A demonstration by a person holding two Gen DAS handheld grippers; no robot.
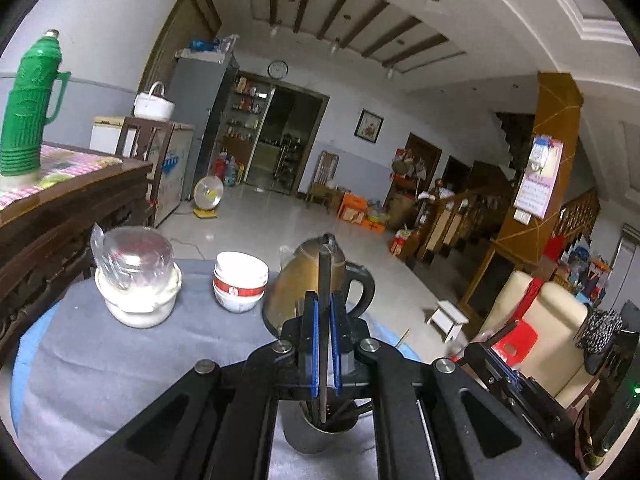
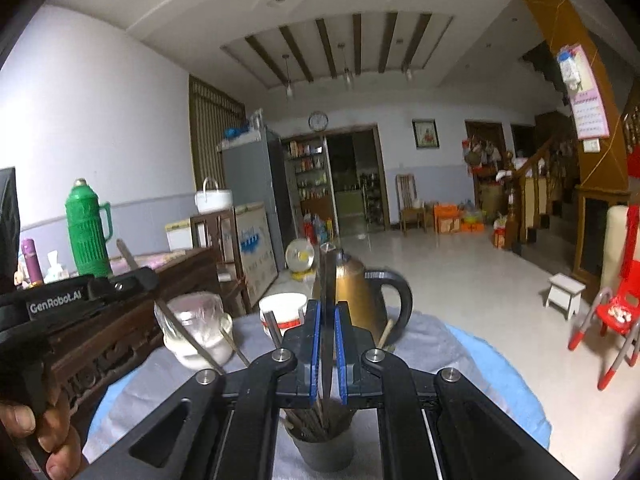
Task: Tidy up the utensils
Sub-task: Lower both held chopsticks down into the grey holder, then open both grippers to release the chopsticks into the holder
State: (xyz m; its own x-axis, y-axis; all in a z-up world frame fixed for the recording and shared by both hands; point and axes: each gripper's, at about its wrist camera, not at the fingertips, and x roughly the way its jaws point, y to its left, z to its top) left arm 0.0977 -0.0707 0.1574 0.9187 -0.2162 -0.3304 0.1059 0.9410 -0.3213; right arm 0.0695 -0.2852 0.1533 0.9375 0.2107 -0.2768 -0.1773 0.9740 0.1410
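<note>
My left gripper [image 1: 325, 340] is shut on a dark flat utensil [image 1: 324, 280] held upright, its lower end inside a grey metal utensil cup [image 1: 316, 438] that holds several dark utensils. My right gripper [image 2: 328, 344] is shut on another dark flat utensil [image 2: 328, 276], also upright, its lower end in the same cup [image 2: 322, 450]. In the right wrist view the left gripper's body [image 2: 60, 304] shows at the left with its utensil [image 2: 176, 320] slanting down. Both grippers hover just above the cup on a grey cloth [image 1: 120, 380].
A gold kettle [image 1: 308, 280] stands behind the cup. White and red stacked bowls [image 1: 240, 280] and a plastic-wrapped white pot [image 1: 136, 280] sit on the cloth. A dark wooden table [image 1: 60, 208] with a green thermos [image 1: 28, 108] stands at left. A red chair [image 2: 616, 312] is at right.
</note>
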